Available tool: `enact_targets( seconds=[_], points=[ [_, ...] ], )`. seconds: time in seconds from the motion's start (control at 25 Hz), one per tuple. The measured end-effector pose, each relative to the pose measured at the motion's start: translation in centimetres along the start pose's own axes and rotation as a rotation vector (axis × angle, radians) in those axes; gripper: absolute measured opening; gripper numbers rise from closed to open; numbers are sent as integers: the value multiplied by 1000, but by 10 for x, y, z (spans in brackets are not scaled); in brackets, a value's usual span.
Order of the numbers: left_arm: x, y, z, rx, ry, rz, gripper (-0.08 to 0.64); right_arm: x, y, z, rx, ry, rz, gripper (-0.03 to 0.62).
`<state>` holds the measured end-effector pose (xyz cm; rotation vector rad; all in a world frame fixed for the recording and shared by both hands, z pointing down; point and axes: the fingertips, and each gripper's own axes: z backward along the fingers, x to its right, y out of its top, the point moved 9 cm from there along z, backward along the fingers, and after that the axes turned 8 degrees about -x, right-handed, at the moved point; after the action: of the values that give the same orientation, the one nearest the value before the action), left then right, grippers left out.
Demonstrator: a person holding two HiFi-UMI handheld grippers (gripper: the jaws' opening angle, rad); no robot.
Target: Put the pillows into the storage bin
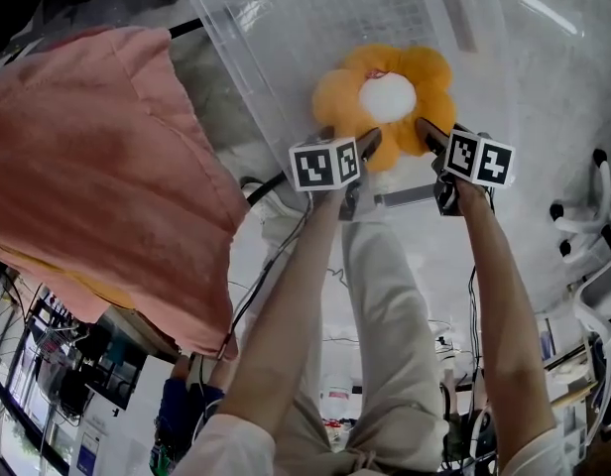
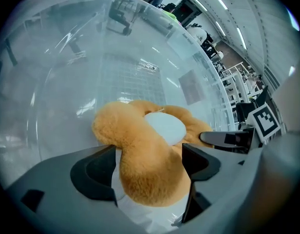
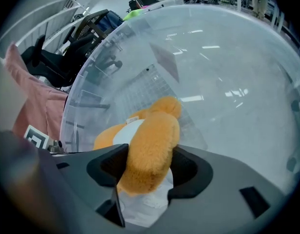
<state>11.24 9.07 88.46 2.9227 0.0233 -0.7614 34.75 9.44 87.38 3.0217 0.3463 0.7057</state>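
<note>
Inside the clear storage bin [image 1: 276, 48], the orange flower-shaped pillow [image 1: 436, 75] rests with its white centre facing up. The left hand-held gripper [image 1: 369, 143] has its jaws apart, with one near petal lying loosely between them. The right hand-held gripper [image 1: 426, 129] is clamped on a neighbouring petal. A pink cloth [image 1: 97, 167] fills the head view's left, beside the bin.
</note>
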Motion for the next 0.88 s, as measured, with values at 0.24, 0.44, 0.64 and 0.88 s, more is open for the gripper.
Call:
enact_targets(
  seconds=[0.24, 0.44, 0.64, 0.88],
  points=[
    [6, 7, 7, 24, 22, -44, 443, -5, -2, 5, 9, -6, 53, 338],
    [6, 13, 12, 32, 33, -60, 446, -7, -4, 10, 6, -26, 69, 356],
    [18, 18, 26, 52, 56, -130, 429, -7, -5, 20, 25, -31, 54, 364],
    [33, 21, 43, 75, 57, -211, 405, -23, -8, 38, 106, -42, 89, 352]
  ],
)
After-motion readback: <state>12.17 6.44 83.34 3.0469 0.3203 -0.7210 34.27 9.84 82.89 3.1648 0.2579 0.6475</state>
